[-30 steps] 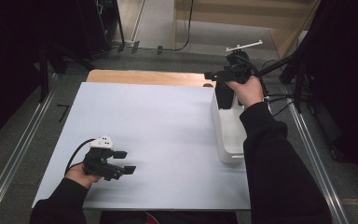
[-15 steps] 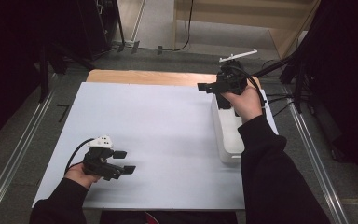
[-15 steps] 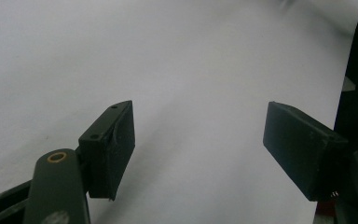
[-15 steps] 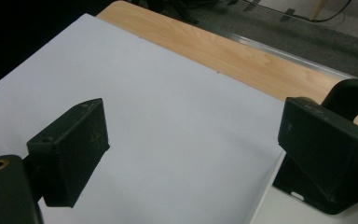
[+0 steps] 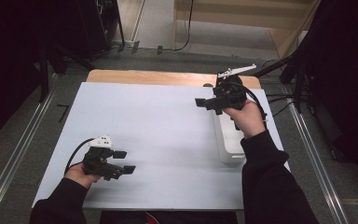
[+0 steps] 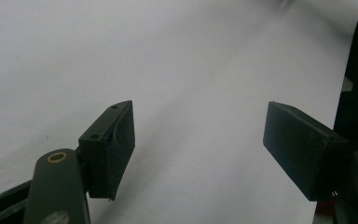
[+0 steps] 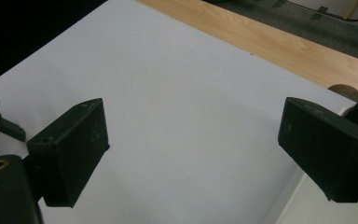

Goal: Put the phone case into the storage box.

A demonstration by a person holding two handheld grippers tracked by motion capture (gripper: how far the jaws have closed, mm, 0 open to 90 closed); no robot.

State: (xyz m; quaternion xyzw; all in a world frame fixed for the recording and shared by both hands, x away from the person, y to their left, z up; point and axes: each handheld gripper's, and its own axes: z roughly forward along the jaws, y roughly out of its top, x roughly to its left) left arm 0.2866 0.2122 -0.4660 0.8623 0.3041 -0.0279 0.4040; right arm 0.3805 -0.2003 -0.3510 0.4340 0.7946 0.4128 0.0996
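My left gripper (image 5: 125,161) rests low over the front left of the white sheet (image 5: 158,126), held in a hand, its jaws pointing right. In the left gripper view the left gripper (image 6: 198,140) stands open with only bare sheet between the pads. My right gripper (image 5: 205,103) hovers at the back right, jaws pointing left past the far end of a white tray (image 5: 228,144). In the right gripper view the right gripper (image 7: 193,140) is open and empty above the white sheet (image 7: 168,93).
The sheet covers most of a wooden table (image 5: 144,77), whose bare strip shows at the back. The tray's corner (image 7: 307,207) lies below my right jaw. A small brownish round thing (image 7: 344,90) sits by the tray's far end. Metal rails (image 5: 18,154) flank the table.
The right gripper has moved left and slightly down from above the tray's far end, out over the sheet's edge. The left gripper has stayed where it was.
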